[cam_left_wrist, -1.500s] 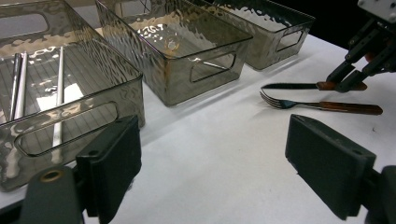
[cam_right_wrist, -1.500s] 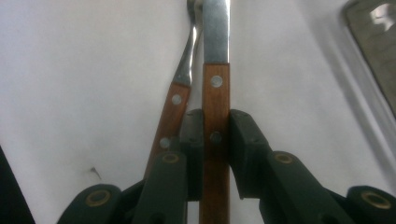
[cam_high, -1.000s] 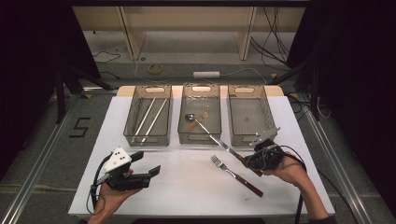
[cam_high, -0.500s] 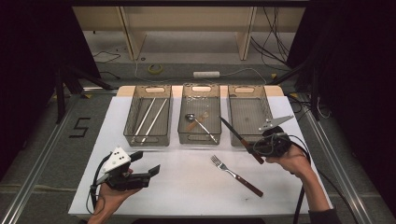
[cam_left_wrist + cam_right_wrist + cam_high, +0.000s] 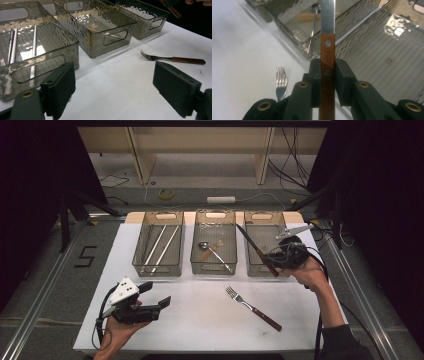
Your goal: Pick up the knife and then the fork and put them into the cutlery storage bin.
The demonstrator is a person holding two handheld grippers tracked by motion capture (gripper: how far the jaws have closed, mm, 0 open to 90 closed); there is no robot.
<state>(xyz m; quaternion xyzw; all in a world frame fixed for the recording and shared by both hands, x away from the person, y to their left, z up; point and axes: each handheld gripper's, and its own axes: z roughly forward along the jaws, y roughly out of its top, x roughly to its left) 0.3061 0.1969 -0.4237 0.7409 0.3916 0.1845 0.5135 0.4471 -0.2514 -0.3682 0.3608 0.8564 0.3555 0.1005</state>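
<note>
1. A second ago the knife (image 5: 256, 249) lay on the table near the fork (image 5: 252, 307), with the right gripper (image 5: 280, 257) at its handle. Now it is off the table, carried up and back toward the right-hand bin (image 5: 265, 247).

2. The right gripper's jaws are clamped on the knife's wooden handle; in the right gripper view the handle (image 5: 327, 75) sits squarely between the two pads, rivets showing. The grip looks unchanged across the second.

3. This suggests the pick-up is done and the carry is under way. The cutlery is being sorted: two chopsticks lie in the left bin (image 5: 159, 247), a spoon (image 5: 212, 252) in the middle bin (image 5: 215, 245), so the right-hand bin is the likely home for the knife.

4. The knife's long axis runs slantwise in the high view: handle end low and to the right at the gripper, blade tip up and to the left, reaching over the near left wall of the right-hand bin. It seems tilted rather than level, though the high view does not show that clearly.

5. The left gripper (image 5: 145, 302) rests low at the table's near left side, its jaws apart and holding nothing, in the same place as a second ago.

6. The fork lies where it was, untouched.
</note>
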